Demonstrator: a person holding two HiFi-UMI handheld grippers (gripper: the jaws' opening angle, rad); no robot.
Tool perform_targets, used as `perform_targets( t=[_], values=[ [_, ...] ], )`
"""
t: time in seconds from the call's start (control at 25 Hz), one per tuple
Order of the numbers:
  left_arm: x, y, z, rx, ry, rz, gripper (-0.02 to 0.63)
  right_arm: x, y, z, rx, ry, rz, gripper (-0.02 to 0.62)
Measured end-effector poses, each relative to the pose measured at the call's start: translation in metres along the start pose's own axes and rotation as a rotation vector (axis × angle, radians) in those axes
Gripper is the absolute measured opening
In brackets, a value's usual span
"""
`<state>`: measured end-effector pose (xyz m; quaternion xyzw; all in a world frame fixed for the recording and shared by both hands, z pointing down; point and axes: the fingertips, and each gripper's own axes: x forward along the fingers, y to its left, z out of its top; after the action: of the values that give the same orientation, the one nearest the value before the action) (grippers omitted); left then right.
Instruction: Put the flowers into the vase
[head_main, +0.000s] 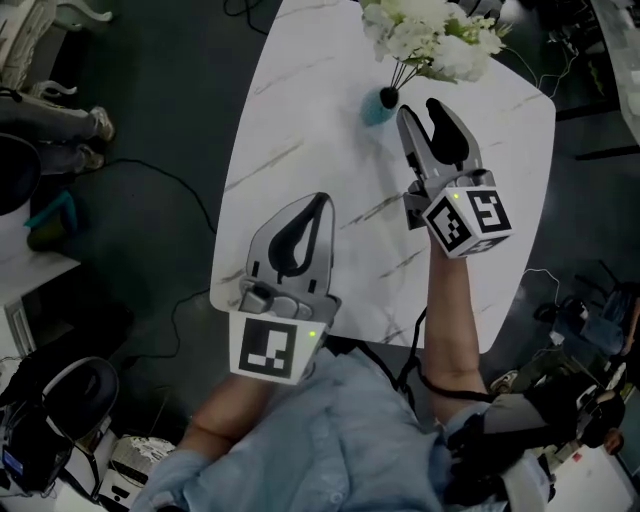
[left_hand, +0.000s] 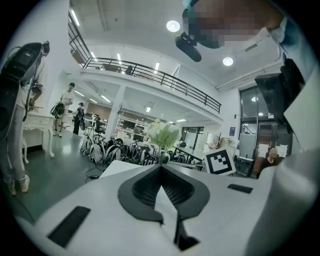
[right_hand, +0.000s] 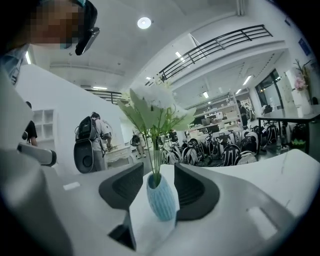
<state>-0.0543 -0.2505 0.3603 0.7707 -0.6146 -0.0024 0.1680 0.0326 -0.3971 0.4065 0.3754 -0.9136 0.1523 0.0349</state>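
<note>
A small teal vase (head_main: 380, 100) stands near the far edge of the white marble table (head_main: 300, 130), with white flowers (head_main: 430, 30) on green stems standing in it. My right gripper (head_main: 418, 108) is open and hovers just short of the vase, with nothing between its jaws. In the right gripper view the vase (right_hand: 161, 197) and the flowers (right_hand: 152, 112) show through the gap of the right gripper (right_hand: 159, 170). My left gripper (head_main: 320, 200) is shut and empty over the table's near left part. In the left gripper view the left gripper (left_hand: 161, 167) points at the distant flowers (left_hand: 162, 134).
The table's near edge lies just under my arms, and its left edge runs close to the left gripper. Dark floor with cables (head_main: 170, 175) surrounds the table. Someone's feet (head_main: 95, 125) are at the far left, and bags (head_main: 60, 420) lie at the near left.
</note>
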Motion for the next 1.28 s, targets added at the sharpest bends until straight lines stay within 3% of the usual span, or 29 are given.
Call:
perform_targets(
  t=[0.48,0.84,1.28],
  values=[
    [-0.021,-0.051,-0.002,0.093,-0.011,-0.078,0.005,-0.102,0.051,0.007,0.049,0.009,-0.040,0.154],
    [-0.069,-0.120,0.017,0.130,-0.065,-0.167,0.005,-0.205,0.096,0.024,-0.004,-0.002,-0.146,0.010],
    [-0.139,-0.176,0.057,0.198,-0.178,-0.165,0.005,-0.297,0.137,0.059,-0.110,-0.103,-0.240,0.002]
  ],
)
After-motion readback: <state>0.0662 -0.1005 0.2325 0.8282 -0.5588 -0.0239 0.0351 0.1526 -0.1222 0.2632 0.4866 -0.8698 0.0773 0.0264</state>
